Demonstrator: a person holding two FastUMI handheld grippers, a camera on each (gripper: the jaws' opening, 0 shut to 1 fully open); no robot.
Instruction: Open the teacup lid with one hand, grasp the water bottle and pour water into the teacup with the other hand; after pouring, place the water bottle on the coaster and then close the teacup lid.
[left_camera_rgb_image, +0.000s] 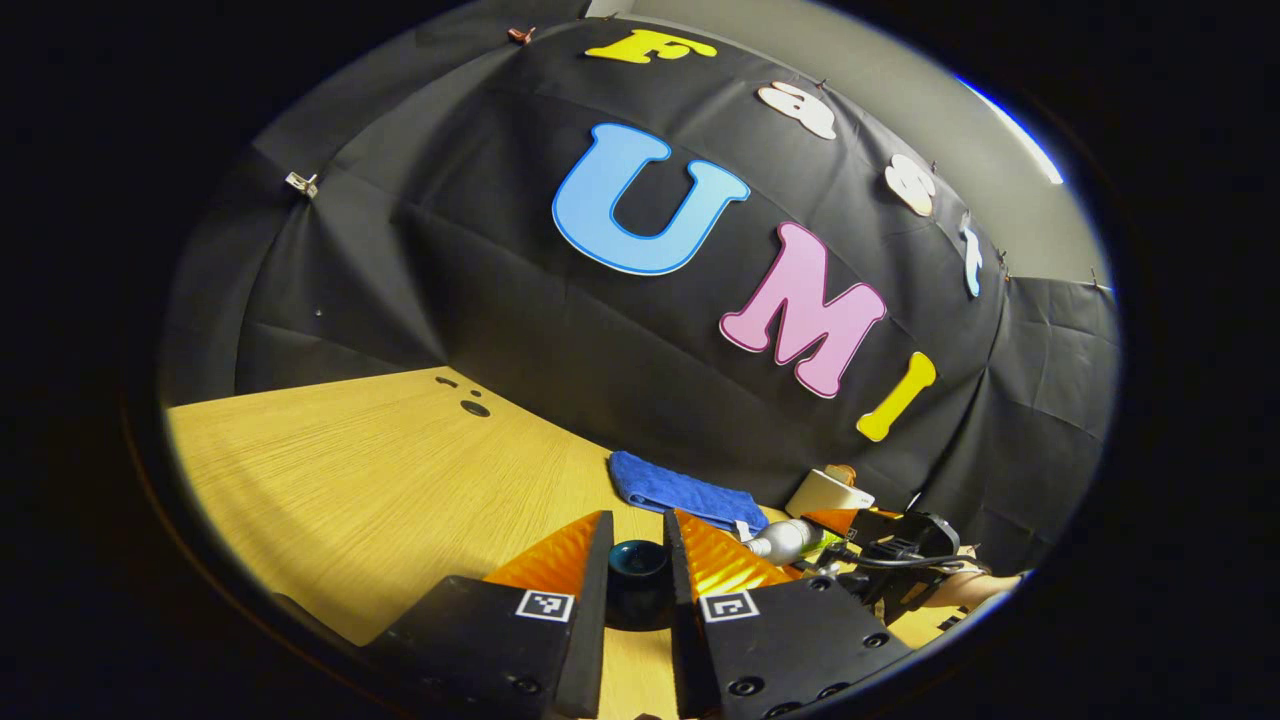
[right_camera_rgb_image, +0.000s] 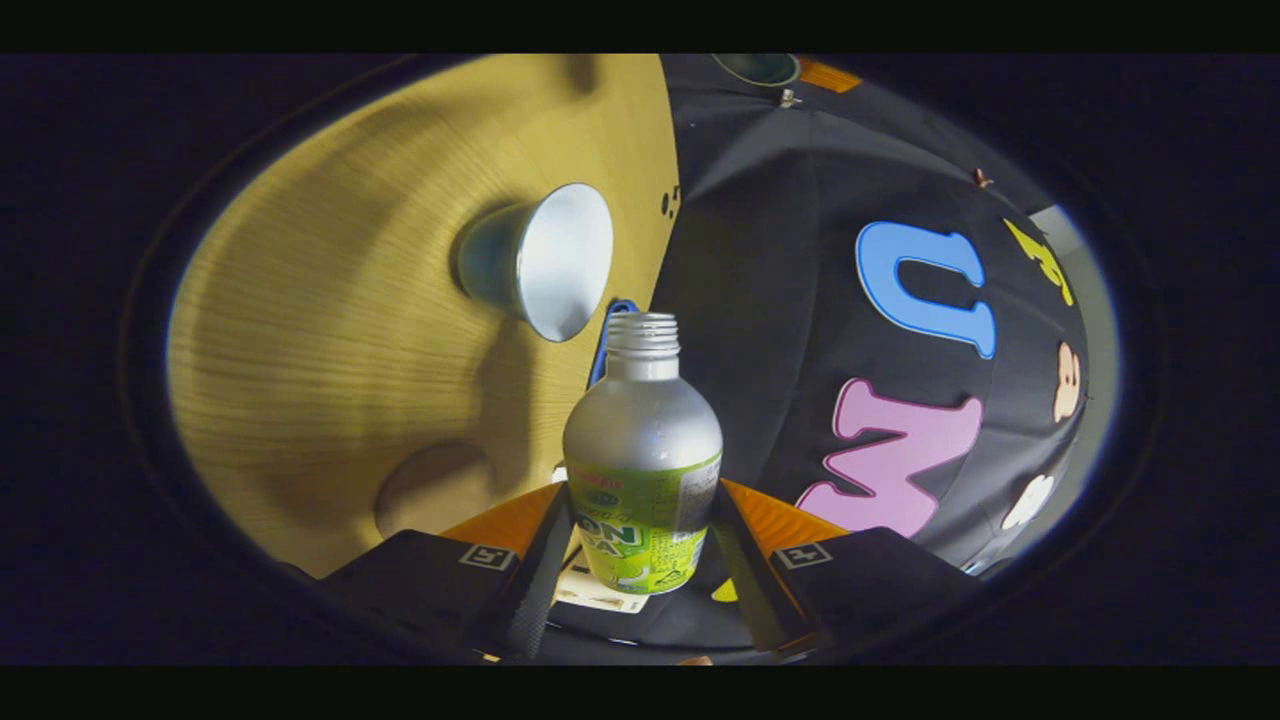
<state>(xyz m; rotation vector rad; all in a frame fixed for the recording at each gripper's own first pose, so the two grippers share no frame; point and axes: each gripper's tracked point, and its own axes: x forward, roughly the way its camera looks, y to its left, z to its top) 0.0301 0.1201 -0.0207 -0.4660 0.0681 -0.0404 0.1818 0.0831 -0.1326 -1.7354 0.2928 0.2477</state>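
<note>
Sitting between right fingers (right_camera_rgb_image: 745, 560): water bottle (right_camera_rgb_image: 643, 460).

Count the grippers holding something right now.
2: the left gripper clamps the dark teacup lid; the right gripper clamps the water bottle, tilted toward the teacup.

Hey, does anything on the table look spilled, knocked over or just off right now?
Nothing looks spilled or knocked over. The right gripper holds the uncapped water bottle, the open teacup sits on the table, and the left gripper grips the dark lid.
</note>
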